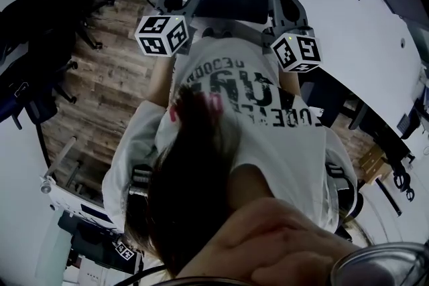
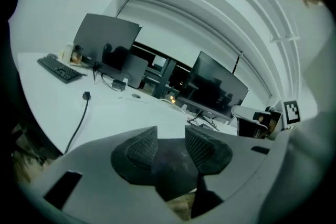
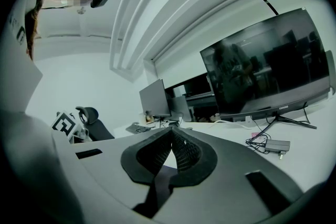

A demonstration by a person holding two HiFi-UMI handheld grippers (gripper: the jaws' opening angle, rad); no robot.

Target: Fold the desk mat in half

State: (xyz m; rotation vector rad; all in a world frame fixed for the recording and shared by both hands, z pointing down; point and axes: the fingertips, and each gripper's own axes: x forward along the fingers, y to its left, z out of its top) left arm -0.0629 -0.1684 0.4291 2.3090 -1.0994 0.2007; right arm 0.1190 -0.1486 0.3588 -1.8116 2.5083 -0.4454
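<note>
Both grippers: held level; desk mat is seen nowhere, its direction cannot be told.
Left gripper [image 2: 170, 136]: released, empty.
Right gripper [image 3: 171, 136]: clenched, empty.

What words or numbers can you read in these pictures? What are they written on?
No text reads clearly.
T-shirt: big dark letters, upside down and creased; I can't read them surely.
Monitor: a tiny logo on its bottom edge, too small to read.
Left marker cube, right marker cube: black-and-white square patterns, no words.
</note>
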